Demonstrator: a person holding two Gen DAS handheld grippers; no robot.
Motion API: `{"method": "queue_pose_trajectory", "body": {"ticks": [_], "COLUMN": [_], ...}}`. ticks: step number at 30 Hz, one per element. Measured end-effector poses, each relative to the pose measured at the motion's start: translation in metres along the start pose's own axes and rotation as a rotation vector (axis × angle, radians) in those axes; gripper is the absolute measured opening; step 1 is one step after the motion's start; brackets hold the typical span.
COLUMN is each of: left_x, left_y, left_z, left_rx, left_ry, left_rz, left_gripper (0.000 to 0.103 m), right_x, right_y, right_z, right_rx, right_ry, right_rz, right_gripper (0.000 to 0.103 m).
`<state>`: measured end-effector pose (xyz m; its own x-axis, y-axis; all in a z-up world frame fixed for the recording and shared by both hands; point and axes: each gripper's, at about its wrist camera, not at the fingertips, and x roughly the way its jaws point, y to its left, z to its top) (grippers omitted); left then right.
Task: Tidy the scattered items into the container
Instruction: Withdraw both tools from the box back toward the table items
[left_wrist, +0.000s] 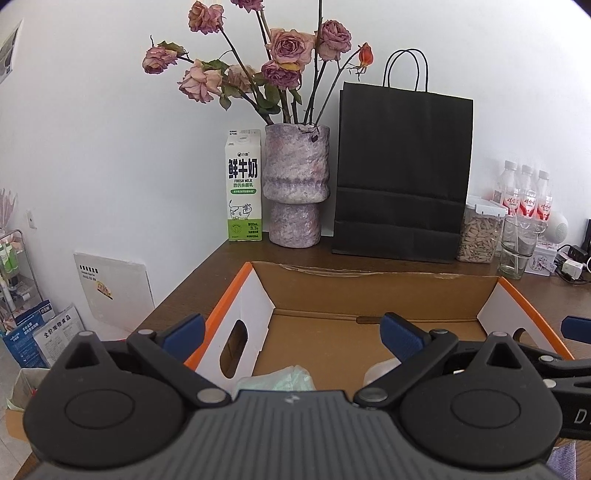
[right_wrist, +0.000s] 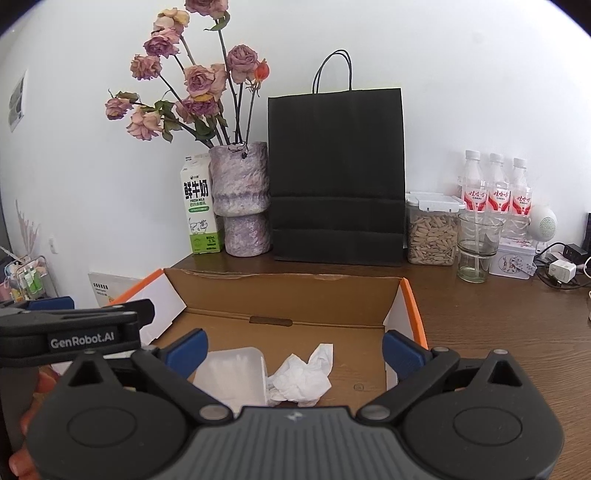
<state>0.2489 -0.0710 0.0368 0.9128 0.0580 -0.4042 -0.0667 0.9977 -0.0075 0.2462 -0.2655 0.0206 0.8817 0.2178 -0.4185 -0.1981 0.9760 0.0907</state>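
**Both tools wide open over the box, items already inside**

Right now I have both tools parked above the cardboard box (right_wrist: 288, 295) on the bench (right_wrist: 480, 314), each tilted down into it. Left tool (left_wrist: 291, 334): jaws spread as wide as they go, nothing between the pads. Right tool (right_wrist: 293, 349): same, fully apart, empty.

Task things, as far as I can see them: a crumpled white tissue (right_wrist: 301, 380) lies on the box floor, just beside a white plastic case (right_wrist: 232, 376), both inside the walls. From the left wrist view a pale green soft item (left_wrist: 277, 382) also sits in the box, half hidden under the tool body, so I can't say what it is.

Risks, my guess:
- The two tools sit close; the left one shows at the edge of the right view, so a careless swing could knock them together.
- Pulling out low could clip the orange-edged side wall (right_wrist: 413, 314) and shove the box toward the glass (right_wrist: 476, 251) or vase (right_wrist: 242, 206).
- The tissue is light and could snag on a pad and lift back out.
- Scattered items outside the box aren't visible from here, so I can't confirm the tidy-up is finished.
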Motion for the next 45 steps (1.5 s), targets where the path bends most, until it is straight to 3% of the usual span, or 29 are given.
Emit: {"method": "queue_pose_trajectory", "body": {"ticks": [11,28,35,45], "left_x": [-0.022,-0.083,-0.111,-0.132], "left_y": [-0.002,0.025,0.050,0.070], "left_z": [0.005,0.007,-0.006,-0.045], "left_rx": [0.027,0.034,0.057,0.081], "left_ry": [-0.035,-0.070,-0.068,0.004], "left_rz": [0.002,0.003,0.024,0.021], "left_gripper": [0.103,0.103,0.103,0.103], "right_x": [-0.014,-0.076,-0.104,-0.139], "right_y": [0.009,0.018,0.013,0.016], "right_z": [0.007,0.005,-0.019,-0.068], "right_rx": [-0.040,-0.084,-0.112,-0.150], "right_ry": [-0.014,-0.051,-0.028,0.065], "right_rz": [0.001,-0.022,-0.043,-0.032], "right_gripper": [0.101,0.102,0.102,0.102]}}
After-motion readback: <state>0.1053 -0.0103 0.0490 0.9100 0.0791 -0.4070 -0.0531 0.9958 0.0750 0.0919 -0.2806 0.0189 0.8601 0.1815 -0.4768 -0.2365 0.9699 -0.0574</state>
